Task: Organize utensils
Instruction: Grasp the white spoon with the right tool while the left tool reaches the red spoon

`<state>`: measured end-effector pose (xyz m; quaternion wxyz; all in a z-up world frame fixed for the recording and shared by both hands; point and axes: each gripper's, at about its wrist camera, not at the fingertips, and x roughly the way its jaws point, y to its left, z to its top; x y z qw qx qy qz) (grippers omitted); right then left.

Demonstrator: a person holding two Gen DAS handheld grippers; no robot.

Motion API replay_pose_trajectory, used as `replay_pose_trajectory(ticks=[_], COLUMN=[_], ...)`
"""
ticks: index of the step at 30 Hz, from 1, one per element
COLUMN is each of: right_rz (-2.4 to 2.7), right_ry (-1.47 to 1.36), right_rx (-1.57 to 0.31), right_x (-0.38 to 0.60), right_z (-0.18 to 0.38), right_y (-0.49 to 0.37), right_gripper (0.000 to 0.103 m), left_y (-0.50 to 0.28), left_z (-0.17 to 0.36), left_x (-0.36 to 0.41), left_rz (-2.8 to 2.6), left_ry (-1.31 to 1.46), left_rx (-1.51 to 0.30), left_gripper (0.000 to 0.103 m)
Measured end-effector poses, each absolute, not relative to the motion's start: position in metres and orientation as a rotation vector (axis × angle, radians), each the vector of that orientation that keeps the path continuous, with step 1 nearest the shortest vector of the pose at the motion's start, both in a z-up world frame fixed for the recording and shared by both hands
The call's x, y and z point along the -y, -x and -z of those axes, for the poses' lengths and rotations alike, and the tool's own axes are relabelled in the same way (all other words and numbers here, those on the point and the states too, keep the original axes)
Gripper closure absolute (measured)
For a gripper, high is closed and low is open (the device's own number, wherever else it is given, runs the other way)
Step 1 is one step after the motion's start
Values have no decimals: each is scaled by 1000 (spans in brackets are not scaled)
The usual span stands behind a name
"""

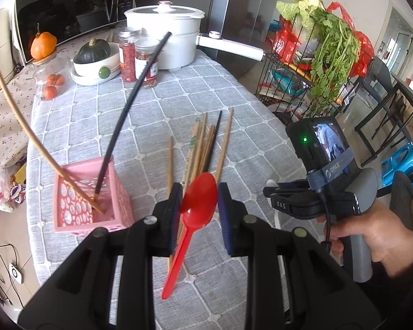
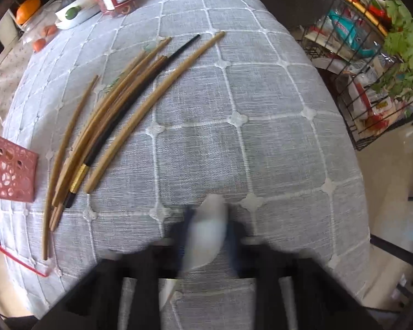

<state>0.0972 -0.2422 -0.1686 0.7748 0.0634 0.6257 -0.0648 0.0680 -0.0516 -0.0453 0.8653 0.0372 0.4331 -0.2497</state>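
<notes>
My left gripper [image 1: 198, 206] is shut on a red plastic spoon [image 1: 191, 220], held by its bowl above the table with the handle hanging down. A pink perforated basket [image 1: 88, 203] stands just left of it and holds a black chopstick [image 1: 132, 104] and a wooden chopstick [image 1: 27, 132]. Several wooden chopsticks and one black one [image 1: 203, 145] lie on the grey cloth behind the spoon; they also show in the right wrist view [image 2: 110, 115]. My right gripper [image 2: 206, 233] is shut on a white spoon [image 2: 203, 236], blurred, low over the cloth. The right gripper shows in the left wrist view [image 1: 297, 200].
A white electric pot [image 1: 168, 41], two jars [image 1: 137, 55], a bowl with a green squash [image 1: 96, 57] and oranges [image 1: 51, 86] stand at the table's far end. A wire rack with greens [image 1: 325, 63] stands right of the table. The basket's corner shows in the right wrist view [image 2: 8, 170].
</notes>
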Motion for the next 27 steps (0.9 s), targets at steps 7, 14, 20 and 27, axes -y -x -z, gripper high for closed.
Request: replay_pose_trajectory(ticks=[7, 14, 20, 27], right_rz=[92, 21, -28, -36], right_ry=[-209, -228, -233, -263], right_rx=[-1236, -983, -903, -935], right_x=[246, 227, 211, 220], right_z=[136, 65, 42, 47], right_y=[-93, -78, -72, -72], right_gripper=[92, 92, 92, 92], left_y=[-54, -40, -42, -47], left_z=[23, -14, -22, 21], left_x=[26, -10, -22, 16], left_rz=[520, 511, 499, 584], left_ry=[-22, 77, 113, -45], left_rx=[-835, -700, -661, -892], left_gripper=[77, 99, 100, 57])
